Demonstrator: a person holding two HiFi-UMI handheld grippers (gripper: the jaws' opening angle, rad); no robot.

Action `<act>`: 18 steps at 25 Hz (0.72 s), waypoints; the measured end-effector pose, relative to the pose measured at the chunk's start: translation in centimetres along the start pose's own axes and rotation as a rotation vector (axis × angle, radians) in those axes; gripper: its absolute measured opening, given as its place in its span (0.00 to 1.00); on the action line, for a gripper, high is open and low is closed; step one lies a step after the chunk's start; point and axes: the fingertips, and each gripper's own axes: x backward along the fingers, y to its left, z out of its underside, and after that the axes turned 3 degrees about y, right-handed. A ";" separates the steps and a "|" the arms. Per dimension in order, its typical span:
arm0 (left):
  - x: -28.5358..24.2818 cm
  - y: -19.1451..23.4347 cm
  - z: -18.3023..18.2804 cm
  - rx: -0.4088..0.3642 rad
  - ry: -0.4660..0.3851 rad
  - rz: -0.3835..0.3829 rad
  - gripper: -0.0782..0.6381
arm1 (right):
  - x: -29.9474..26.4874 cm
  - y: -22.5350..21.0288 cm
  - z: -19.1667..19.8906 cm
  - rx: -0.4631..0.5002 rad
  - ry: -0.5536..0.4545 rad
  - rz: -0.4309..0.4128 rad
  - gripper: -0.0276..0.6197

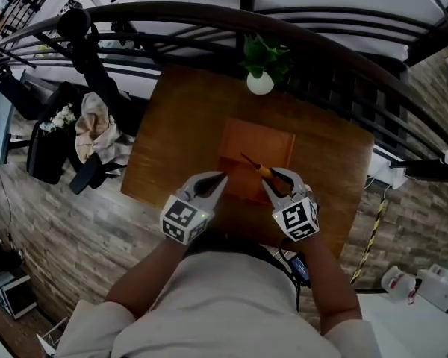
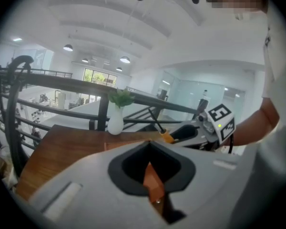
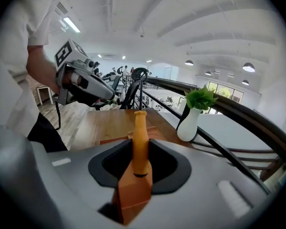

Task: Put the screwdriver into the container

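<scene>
Closest to you, the left gripper has its fingers pressed together with nothing in them, hanging over the near-left corner of the container. Right beside it, your right gripper has its fingers pinched on the orange handle of the screwdriver. The grip sits low on the handle, so most of it sticks out past the fingers, and the dark shaft points away from you and to the left, across the container's near end. So the tool is in the air over the box, not in it yet.

For the drop-off, I'd say don't let go from where you are. Bring the right hand down until the screwdriver is low inside the walls, and lay it roughly flat and in line with the long side so the shaft tip doesn't catch a rim. Only then spread the fingers. A round handle will probably roll, so a low release should stop it bouncing out. Keep the left gripper off to its side. It isn't needed, unless the box looks like sliding on the wooden surface.

Further out there's a white vase with a plant near the far edge, and the dark railing behind it. Both are well clear, so no worries there.
</scene>
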 end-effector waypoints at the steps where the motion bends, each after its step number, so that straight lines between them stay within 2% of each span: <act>1: -0.2 0.1 0.4 0.006 0.008 0.003 0.11 | -0.3 0.1 0.5 0.003 0.012 -0.005 0.22; 7: -1.5 0.4 2.8 0.035 0.040 0.006 0.11 | -2.2 1.0 3.2 0.022 0.091 -0.042 0.22; 18: -2.4 1.7 5.5 0.088 0.070 0.006 0.11 | -5.8 3.2 8.0 0.116 0.247 -0.129 0.22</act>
